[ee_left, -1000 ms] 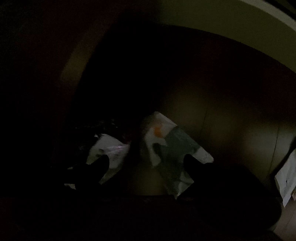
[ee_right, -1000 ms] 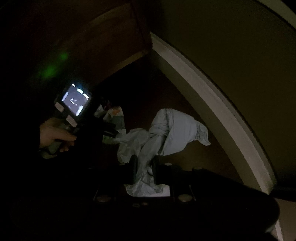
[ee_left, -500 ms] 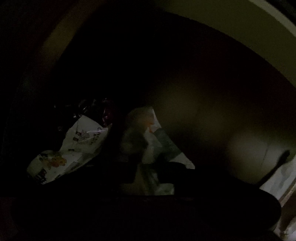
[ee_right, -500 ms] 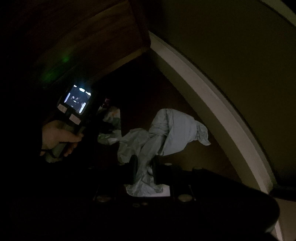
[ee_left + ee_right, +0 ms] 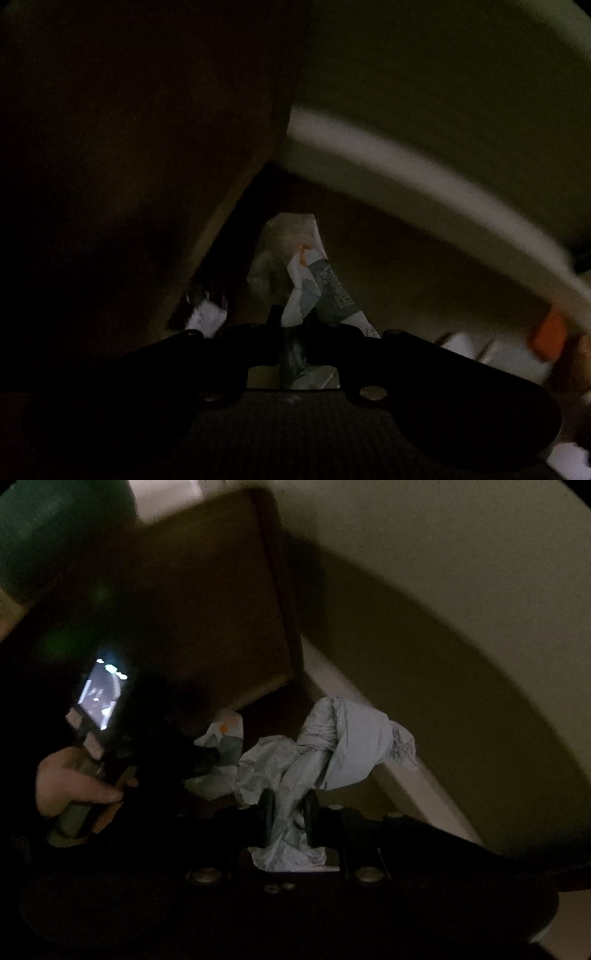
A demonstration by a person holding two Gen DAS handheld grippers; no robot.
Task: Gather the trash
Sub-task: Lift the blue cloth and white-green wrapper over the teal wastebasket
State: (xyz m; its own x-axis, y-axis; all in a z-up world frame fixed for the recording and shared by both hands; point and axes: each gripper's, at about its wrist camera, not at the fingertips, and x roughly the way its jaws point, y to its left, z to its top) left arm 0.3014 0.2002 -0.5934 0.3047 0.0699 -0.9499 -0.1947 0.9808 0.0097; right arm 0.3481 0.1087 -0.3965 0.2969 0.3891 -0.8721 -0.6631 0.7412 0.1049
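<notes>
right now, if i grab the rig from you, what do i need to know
Left gripper: shut on the printed wrapper, lifted clear of the floor.
Right gripper: shut on the crumpled pale bag, held up near the baseboard.
Done: both pieces picked up.
Left: bin both; no bin is in view. Another scrap lies by the wooden panel, and pale things at the left view's right edge are too blurred to name.

The space ahead of the right gripper [image 5: 288,812] is closed off to the right by a pale wall [image 5: 443,609] with a white baseboard [image 5: 399,775], and to the left by a dark wooden panel [image 5: 207,609]. Between its fingers a crumpled grey wrapper [image 5: 332,746] is clamped. The left side is occupied by the left gripper [image 5: 207,755] and its hand [image 5: 74,786]. A narrow strip of dark floor [image 5: 424,258] is left free ahead.
</notes>
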